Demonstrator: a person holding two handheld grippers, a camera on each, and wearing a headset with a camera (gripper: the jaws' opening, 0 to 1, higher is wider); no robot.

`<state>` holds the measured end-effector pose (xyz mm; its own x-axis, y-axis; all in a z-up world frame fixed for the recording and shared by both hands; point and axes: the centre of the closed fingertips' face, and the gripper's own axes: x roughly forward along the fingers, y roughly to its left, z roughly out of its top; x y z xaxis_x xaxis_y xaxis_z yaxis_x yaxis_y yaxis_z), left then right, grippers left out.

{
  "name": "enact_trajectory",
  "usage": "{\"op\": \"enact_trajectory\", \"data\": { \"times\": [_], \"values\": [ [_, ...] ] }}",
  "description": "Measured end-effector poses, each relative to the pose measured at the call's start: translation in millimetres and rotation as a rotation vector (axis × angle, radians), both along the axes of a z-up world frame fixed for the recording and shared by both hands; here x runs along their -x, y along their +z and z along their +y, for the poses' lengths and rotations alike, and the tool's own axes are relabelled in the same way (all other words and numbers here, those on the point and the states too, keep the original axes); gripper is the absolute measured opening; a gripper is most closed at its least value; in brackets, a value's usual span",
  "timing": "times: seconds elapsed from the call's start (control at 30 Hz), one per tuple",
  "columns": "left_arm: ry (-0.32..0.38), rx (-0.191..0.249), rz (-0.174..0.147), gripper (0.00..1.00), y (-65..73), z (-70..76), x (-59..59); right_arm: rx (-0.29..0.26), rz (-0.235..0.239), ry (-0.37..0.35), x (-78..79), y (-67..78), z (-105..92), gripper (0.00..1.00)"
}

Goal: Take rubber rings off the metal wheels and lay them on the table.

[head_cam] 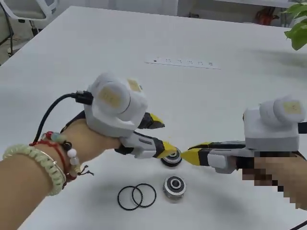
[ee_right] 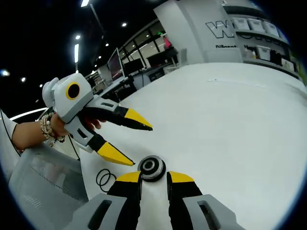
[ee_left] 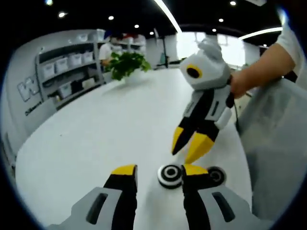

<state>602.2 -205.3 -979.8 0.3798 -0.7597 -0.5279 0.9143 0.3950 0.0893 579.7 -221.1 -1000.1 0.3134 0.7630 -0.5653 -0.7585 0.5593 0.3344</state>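
Observation:
A metal wheel (head_cam: 171, 158) with a dark rubber rim lies flat on the white table (head_cam: 201, 96), between the two grippers. My left gripper (head_cam: 165, 136) is open, its lower finger touching the wheel (ee_left: 170, 176) from the left. My right gripper (head_cam: 188, 155) comes in from the right, open by a narrow gap, its tips just short of the wheel (ee_right: 151, 167). A second wheel (head_cam: 174, 186), its rim bare silver, lies nearer me. Two black rubber rings (head_cam: 136, 196) overlap on the table left of it.
A white strip with small marks (head_cam: 182, 62) lies across the table further back. Green plant leaves (head_cam: 297, 28) hang over the far right corner. A black cable (head_cam: 53, 112) trails from the left gripper.

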Motion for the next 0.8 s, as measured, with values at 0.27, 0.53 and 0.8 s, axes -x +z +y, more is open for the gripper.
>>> {"op": "enact_trajectory", "data": {
  "times": [0.27,0.53,0.8],
  "values": [
    [-0.018,-0.01,0.039,0.3,-14.4,-7.9,6.9,0.088,-0.042,0.076,6.1,-12.8,1.8,0.21],
    [-0.004,-0.006,0.058,0.21,-20.8,-8.1,7.4,0.1,-0.054,0.081,3.4,-14.1,-1.2,0.21],
    [-0.008,-0.003,0.078,0.16,-23.3,-8.5,10.1,0.11,-0.073,0.087,2.7,-15.3,-0.6,0.2]
  ]
}}
